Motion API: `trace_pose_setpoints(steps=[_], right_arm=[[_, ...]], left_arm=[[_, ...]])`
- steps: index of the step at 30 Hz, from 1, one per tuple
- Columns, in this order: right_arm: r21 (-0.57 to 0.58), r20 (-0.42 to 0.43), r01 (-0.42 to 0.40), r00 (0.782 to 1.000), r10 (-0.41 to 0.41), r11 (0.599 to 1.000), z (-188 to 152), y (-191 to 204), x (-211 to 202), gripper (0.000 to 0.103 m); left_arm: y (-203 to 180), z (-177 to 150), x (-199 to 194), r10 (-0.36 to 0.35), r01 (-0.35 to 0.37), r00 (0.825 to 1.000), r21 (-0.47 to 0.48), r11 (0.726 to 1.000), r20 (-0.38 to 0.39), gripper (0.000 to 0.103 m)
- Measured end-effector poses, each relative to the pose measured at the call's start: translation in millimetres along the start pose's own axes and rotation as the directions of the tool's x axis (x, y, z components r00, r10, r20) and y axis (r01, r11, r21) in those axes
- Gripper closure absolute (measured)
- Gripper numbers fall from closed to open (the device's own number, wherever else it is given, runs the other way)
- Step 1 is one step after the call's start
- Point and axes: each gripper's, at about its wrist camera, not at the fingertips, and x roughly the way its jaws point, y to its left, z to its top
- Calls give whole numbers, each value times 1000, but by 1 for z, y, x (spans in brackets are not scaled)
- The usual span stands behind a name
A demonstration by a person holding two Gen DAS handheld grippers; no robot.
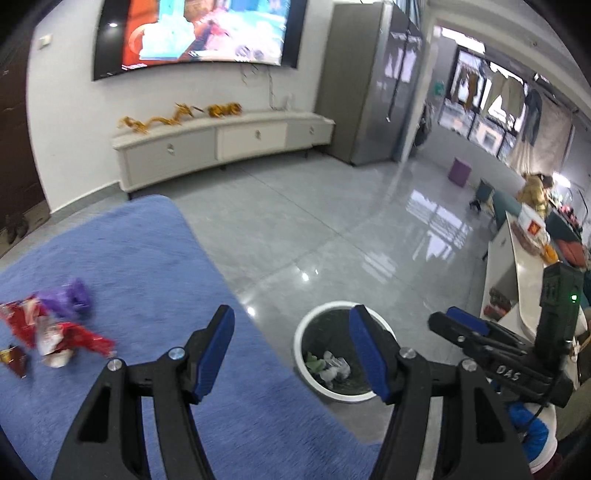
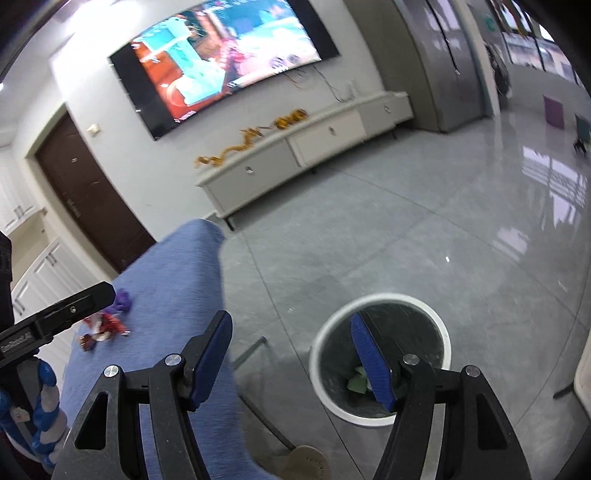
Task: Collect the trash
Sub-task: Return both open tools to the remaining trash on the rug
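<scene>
A white round trash bin [image 1: 301,334] with a dark liner stands on the grey floor beside a blue-covered table [image 1: 147,258]; crumpled trash lies in its bottom [image 1: 328,365]. Red wrappers [image 1: 70,338] and a purple wrapper [image 1: 70,295] lie on the blue cover at the left. My left gripper [image 1: 291,332] is open and empty, over the table edge and the bin. My right gripper [image 2: 290,339] is open and empty, above the bin [image 2: 380,299]; it also shows in the left wrist view [image 1: 465,325]. The wrappers show in the right wrist view [image 2: 105,325].
A white TV cabinet [image 1: 221,140] stands along the far wall under a large screen [image 1: 199,33]. A grey tall cabinet [image 1: 362,85] is at the right of it. A white counter [image 1: 517,258] with clutter lies at the right. A brown door [image 2: 85,195] is at the left.
</scene>
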Motion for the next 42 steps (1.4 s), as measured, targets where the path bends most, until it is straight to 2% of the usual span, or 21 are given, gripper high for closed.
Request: trace_pose_setpoints(steps=[5,11,17,20,24,28,32,37,40,42], right_arm=[[-66,50,-40,998,43,997,8,34,-23,38],[-143,82,-82,992,94,986,9,72,-41,38],[-208,100,-126,984,150,970,13,109,-49,38],[-243,103,-154,978,183,958,14,125,-52,38],[-271,91,-185,972,216,945,13,140,-50,38],[-282,75,-198,971,228,939,12,150,-43,38],[-299,51,-221,968,247,928,11,161,-36,38],[-311,28,-227,968,248,923,11,165,-27,38],[-308,11,-229,970,244,923,9,162,-22,38],[-306,-13,-232,971,239,923,8,165,-11,38]], left_arm=[[34,-2,-49,38,-34,996,-57,998,77,40],[87,-7,-114,147,-125,973,-130,984,178,40],[141,-10,-176,247,-191,935,-227,955,255,40],[159,-8,-207,302,-226,904,-261,938,302,40],[179,-12,-235,359,-261,872,-304,916,332,40],[202,-22,-246,401,-280,854,-356,891,331,40],[229,-36,-246,441,-302,845,-411,860,302,40],[268,-59,-249,516,-351,820,-494,795,247,40],[293,-74,-246,538,-354,817,-556,752,207,40],[306,-83,-242,540,-345,821,-593,727,184,40]])
